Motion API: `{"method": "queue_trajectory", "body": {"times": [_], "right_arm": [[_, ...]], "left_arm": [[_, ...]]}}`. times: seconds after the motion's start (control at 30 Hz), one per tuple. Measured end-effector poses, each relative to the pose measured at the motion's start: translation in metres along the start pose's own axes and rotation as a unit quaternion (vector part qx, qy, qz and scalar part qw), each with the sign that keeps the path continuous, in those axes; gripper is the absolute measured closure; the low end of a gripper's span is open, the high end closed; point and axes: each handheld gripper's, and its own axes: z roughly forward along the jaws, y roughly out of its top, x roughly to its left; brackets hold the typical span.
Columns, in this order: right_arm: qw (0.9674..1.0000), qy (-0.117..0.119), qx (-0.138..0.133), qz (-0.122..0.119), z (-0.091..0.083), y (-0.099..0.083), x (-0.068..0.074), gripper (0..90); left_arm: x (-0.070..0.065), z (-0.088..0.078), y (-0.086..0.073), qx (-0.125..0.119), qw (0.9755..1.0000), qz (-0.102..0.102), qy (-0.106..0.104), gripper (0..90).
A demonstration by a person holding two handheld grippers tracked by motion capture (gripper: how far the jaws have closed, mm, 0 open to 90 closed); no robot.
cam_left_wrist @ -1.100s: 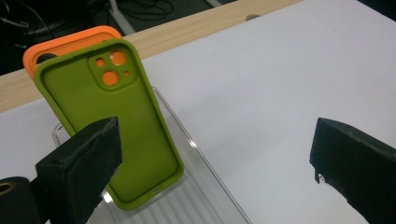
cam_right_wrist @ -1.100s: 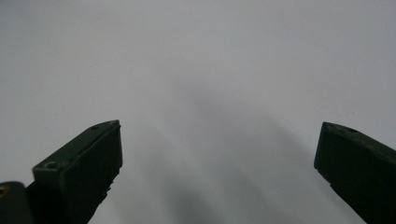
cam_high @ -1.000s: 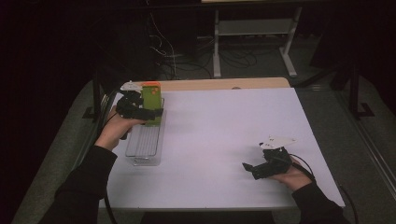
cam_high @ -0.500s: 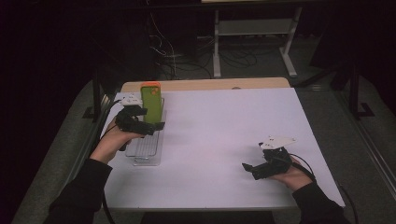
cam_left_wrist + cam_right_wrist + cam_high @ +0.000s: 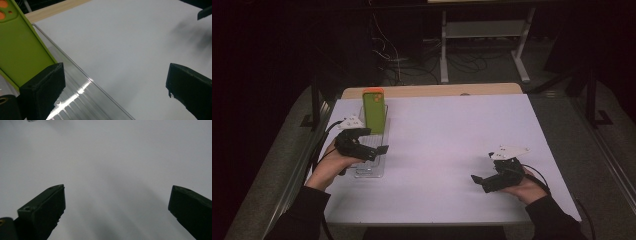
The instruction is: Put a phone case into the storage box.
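A green phone (image 5: 373,111) with orange trim stands upright in the far end of a clear slotted rack (image 5: 371,170) at the table's left. My left gripper (image 5: 374,145) hovers over the rack's middle, on the near side of the phone, open with nothing between its jaws. In the left gripper view the phone (image 5: 20,47) rises at the upper left behind one jaw, and the rack's clear rim (image 5: 82,92) crosses below my gripper (image 5: 115,85). My right gripper (image 5: 479,181) rests on the white table at the near right, open over bare surface (image 5: 117,205).
The white table top (image 5: 452,135) ends in a wooden strip (image 5: 432,90) at the far edge. On the dark floor beyond stand a metal shelf frame (image 5: 482,35) and loose cables (image 5: 387,45). A dark rail (image 5: 314,110) runs beside the table's left side.
My left gripper has drawn back from the phone toward the near edge along the rack and sunk a little, jaws still apart. The phone stays upright. The right gripper has not moved.
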Motion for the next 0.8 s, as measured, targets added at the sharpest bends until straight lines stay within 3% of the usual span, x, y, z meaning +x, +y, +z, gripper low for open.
{"method": "queue_trajectory", "body": {"times": [0.23,0.8], "right_arm": [[0.9999,0.007,-0.001,-0.009,-0.002,0.002,0.002,0.1],[0.9999,0.005,-0.01,-0.005,-0.008,0.005,0.003,0.1]], "left_arm": [[-0.009,-0.004,-0.011,0.004,0.9997,0.022,-0.004,1.9],[-0.032,-0.005,-0.036,0.008,0.9988,0.041,-0.024,1.9]]}}
